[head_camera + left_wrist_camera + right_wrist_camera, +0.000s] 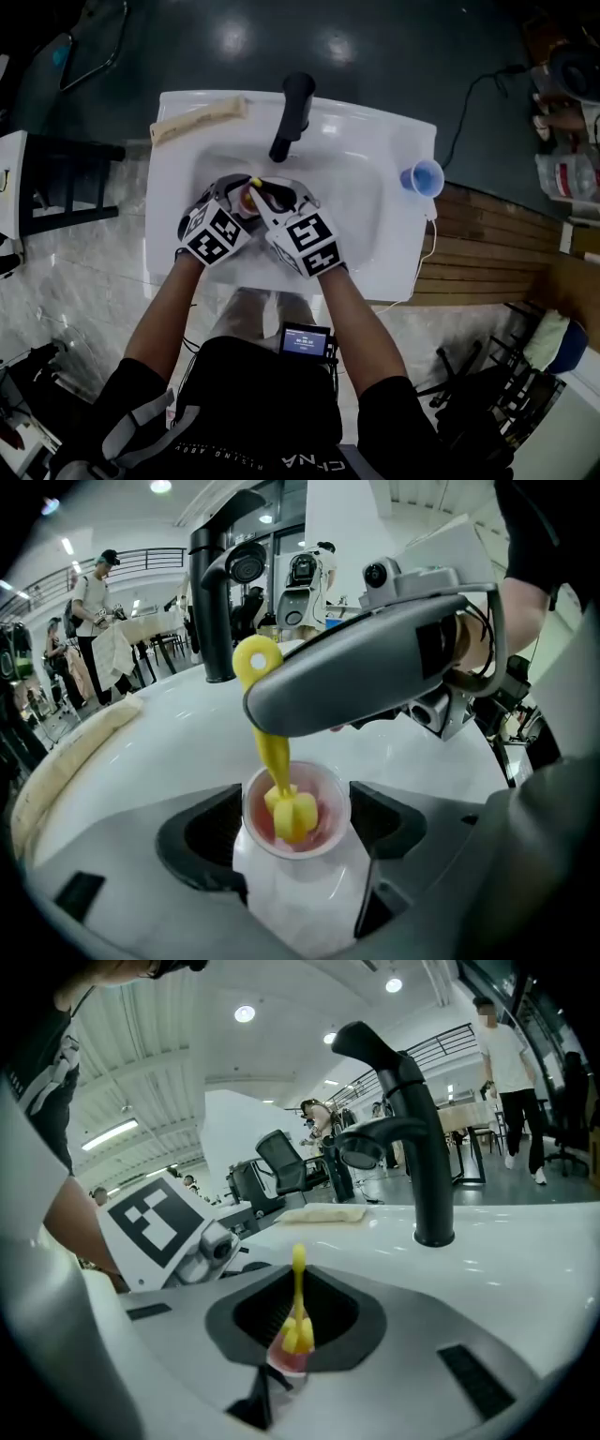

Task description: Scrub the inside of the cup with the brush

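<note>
- Left gripper [295,841] grips the pink cup [300,892], jaws pressing its sides.
- Right gripper [298,1330] pinches the yellow brush [298,1283], head inside cup.
- Faucet [292,117] stands at cup's 12 o'clock.

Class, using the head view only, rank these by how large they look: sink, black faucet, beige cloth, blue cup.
1. Sink
2. Black faucet and beige cloth: look alike, left unranked
3. Blue cup

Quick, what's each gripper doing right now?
Left gripper: closed, holding the cup.
Right gripper: closed, holding the brush.
</note>
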Motion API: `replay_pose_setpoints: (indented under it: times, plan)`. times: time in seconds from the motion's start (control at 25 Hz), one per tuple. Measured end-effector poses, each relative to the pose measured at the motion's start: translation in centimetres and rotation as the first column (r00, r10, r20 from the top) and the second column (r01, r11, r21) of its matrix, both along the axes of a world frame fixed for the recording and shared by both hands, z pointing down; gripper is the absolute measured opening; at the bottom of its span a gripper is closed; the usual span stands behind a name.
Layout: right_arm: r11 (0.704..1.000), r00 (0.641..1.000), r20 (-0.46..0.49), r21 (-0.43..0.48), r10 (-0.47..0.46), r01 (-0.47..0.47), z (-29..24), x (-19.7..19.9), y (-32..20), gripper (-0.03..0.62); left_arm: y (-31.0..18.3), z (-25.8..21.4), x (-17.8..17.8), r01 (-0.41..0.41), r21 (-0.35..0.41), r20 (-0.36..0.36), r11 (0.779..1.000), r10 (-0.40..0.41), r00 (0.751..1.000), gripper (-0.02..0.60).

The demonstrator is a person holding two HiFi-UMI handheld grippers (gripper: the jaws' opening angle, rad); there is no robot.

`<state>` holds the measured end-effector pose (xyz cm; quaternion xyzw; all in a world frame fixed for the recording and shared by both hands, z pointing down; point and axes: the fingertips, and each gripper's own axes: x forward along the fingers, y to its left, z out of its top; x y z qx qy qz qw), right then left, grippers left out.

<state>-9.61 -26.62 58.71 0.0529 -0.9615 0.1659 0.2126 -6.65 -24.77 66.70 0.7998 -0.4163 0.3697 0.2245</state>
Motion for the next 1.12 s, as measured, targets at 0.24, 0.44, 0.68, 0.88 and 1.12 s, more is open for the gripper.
replay_pose_setpoints:
  times: [0.24, 0.44, 0.68, 0.88, 1.12]
  plan:
    - [0.998, 0.999, -0.043, 0.058, -0.030, 0.032, 1.4, -0.3, -0.4, 0.040, 0.1, 0.1, 0.0, 0.003, -0.002, 0.000, 1.000, -0.003, 1.000, 0.350]
    - [0.995, 0.995, -0.081, 0.079, -0.060, 0.066, 2.3, 0.2, -0.2, 0.040, 0.1, 0.0, 0.0, 0.007, -0.003, -0.006, 1.000, -0.007, 1.000, 0.350]
    - [0.996, 0.994, -0.092, 0.060, -0.065, 0.071, 2.7, 0.4, 0.2, 0.040, 0.0, 0.0, -0.1, 0.009, -0.004, -0.010, 1.000, -0.009, 1.000, 0.350]
    - [0.996, 0.993, -0.093, 0.037, -0.079, 0.083, 2.6, 0.5, 0.9, 0.040, -0.1, 0.0, -0.1, 0.018, -0.004, -0.019, 1.000, -0.018, 1.000, 0.350]
    - [0.996, 0.994, -0.068, 0.020, -0.081, 0.083, 2.2, -0.2, 1.4, 0.040, -0.1, 0.0, 0.0, 0.017, -0.008, -0.022, 1.000, -0.017, 1.000, 0.350]
